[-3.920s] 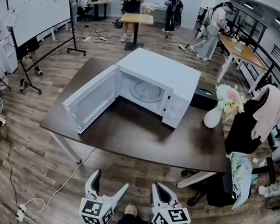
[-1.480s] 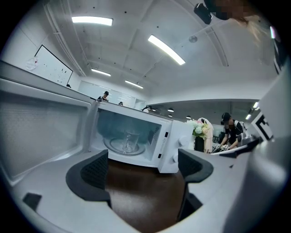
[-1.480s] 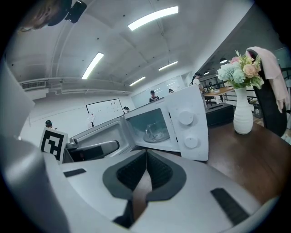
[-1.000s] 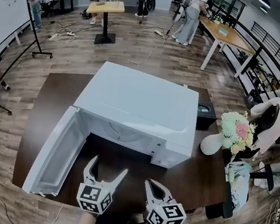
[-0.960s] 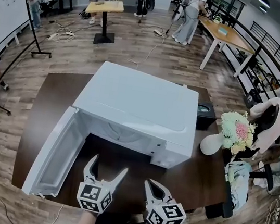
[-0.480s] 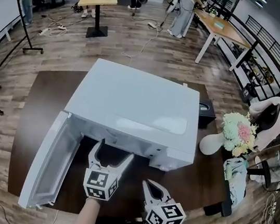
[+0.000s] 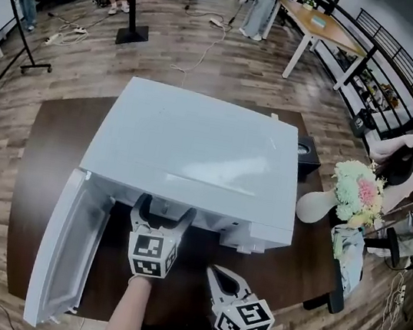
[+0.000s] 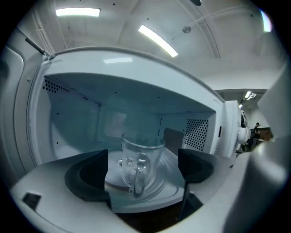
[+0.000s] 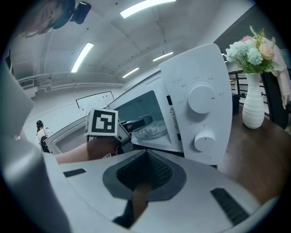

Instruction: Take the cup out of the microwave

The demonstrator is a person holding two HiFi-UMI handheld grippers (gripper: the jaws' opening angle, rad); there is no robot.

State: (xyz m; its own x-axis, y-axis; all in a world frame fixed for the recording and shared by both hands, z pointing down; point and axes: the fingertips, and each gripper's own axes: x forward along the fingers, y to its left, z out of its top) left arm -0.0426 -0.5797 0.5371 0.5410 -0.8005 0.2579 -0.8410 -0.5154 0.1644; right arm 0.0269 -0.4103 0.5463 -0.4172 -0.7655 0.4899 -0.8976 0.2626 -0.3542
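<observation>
A clear glass cup [image 8: 142, 152] with a handle stands upright on the glass turntable [image 8: 159, 191] inside the white microwave [image 7: 194, 147]. The microwave's door [image 7: 70, 244] is swung open to the left. My left gripper [image 7: 163, 212] is open at the oven's mouth. In the left gripper view its dark fingertips [image 8: 91, 170] flank the cup without touching it. My right gripper [image 7: 221, 281] is shut on nothing, low in front of the microwave's control panel [image 9: 200, 104]. The head view hides the cup under the oven's top.
The microwave sits on a dark brown table [image 7: 48, 135]. A white vase of flowers [image 7: 316, 206] stands to its right and a black box [image 7: 307, 149] behind that. A chair draped with cloth [image 7: 405, 164] is beyond the table's right edge. People stand far back.
My left gripper has moved forward from the table's front to the microwave's opening, still open. The right gripper has stayed low and shut. The head view has come closer over the oven.
</observation>
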